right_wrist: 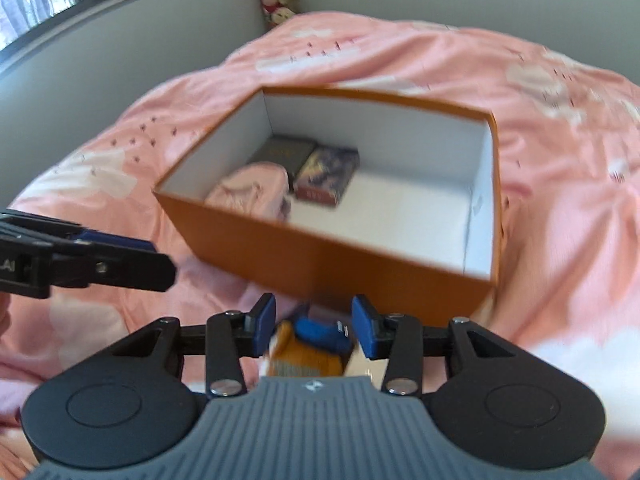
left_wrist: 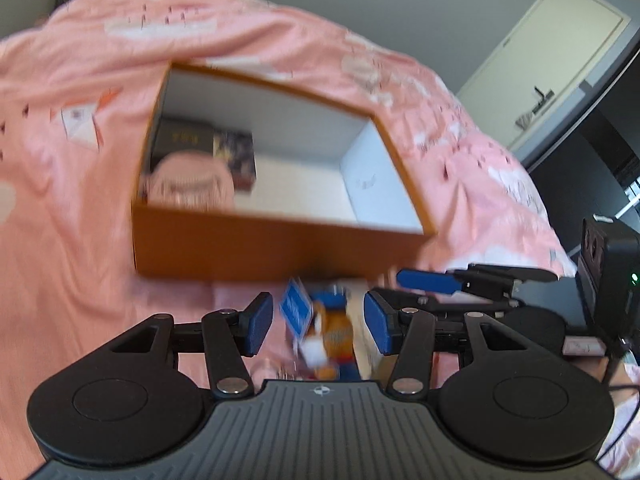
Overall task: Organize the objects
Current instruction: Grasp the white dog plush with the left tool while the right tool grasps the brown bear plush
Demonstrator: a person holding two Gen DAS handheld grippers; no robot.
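The toy (right_wrist: 316, 344), soft and probably light, lies before the box (right_wrist: 320, 256); grip its orange middle. Right gripper (right_wrist: 314, 326) part-open around it, left gripper (left_wrist: 318, 320) likewise; neither pressing.

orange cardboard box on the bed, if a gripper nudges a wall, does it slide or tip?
The open orange cardboard box would probably slide rather than tip: it looks low and wide. It is likely light, holding only a pink fabric bundle and two small packs. The rumpled pink bedcover under it may drag or snag it.
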